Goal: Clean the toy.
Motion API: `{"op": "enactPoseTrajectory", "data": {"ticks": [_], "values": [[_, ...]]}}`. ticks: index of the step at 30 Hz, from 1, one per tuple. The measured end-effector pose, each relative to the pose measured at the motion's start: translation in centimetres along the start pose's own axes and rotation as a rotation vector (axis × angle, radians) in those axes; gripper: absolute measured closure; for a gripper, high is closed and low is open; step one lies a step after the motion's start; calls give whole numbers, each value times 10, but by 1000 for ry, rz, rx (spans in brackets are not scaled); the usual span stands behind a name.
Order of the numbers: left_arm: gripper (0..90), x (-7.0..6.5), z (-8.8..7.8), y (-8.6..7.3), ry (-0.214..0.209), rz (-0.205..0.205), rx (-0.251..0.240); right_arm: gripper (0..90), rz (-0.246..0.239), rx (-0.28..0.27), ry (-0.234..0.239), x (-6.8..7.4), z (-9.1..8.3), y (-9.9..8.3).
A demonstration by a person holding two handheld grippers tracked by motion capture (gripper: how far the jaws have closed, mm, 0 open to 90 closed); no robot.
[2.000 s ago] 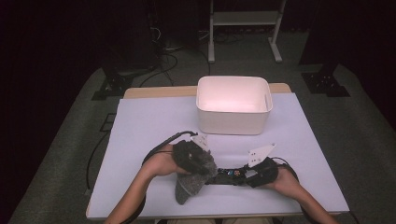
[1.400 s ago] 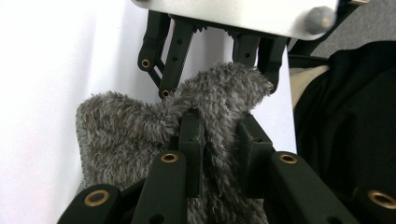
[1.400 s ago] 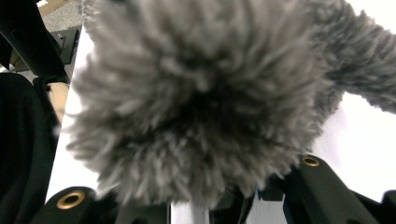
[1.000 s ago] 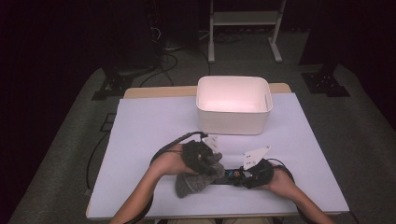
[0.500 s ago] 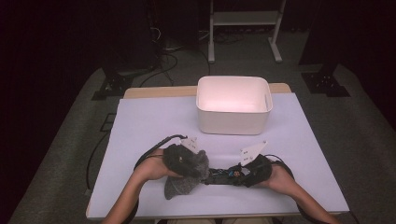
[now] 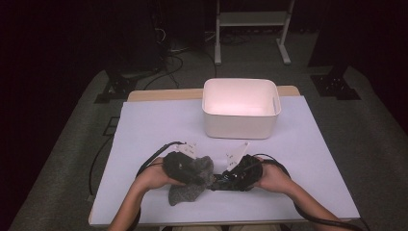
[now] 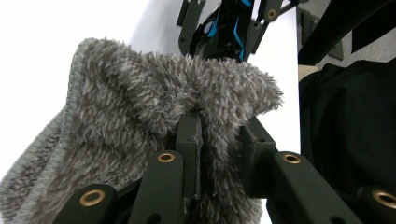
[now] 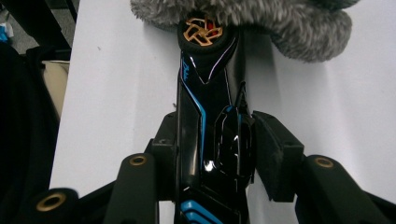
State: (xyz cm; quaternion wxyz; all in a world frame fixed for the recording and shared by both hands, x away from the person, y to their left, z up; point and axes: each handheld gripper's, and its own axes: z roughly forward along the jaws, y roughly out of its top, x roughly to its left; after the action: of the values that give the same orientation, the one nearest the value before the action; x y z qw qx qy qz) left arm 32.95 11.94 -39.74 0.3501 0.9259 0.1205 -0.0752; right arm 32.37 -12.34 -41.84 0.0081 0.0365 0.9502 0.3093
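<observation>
A grey fluffy cloth (image 6: 191,179) is pinched between the closed left tongs (image 7: 219,140), a fold of its pile being pressed between the pads. A glossy black folding tool with blue trim and a gold pivot (image 8: 205,93) is clamped in the right tongs (image 8: 219,149), whose jaws stand on either side of its body; its pivot end is touched by the cloth. Both are held low over the near middle of the tabletop (image 6: 154,130).

The work is judged to be under way: the object appears to be being wiped, and it cannot be told how much of it has been covered. The white bin (image 6: 240,108) at the far side is seen empty, so any putting away is judged still to come.

The tabletop is covered by a pale sheet. A dark room lies around it, with grey carpet, cables (image 6: 168,50) and a white stand (image 6: 250,29) behind.
</observation>
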Motion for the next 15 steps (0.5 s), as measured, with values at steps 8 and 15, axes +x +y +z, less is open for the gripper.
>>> {"op": "enactPoseTrajectory", "data": {"ticks": [8,15], "values": [[752,2,3,4,-9,-2,-24,550,13,33,21,-5,2,7],[771,6,-11,11,-11,-7,-51,554,23,-49,11,-9,2,7]]}}
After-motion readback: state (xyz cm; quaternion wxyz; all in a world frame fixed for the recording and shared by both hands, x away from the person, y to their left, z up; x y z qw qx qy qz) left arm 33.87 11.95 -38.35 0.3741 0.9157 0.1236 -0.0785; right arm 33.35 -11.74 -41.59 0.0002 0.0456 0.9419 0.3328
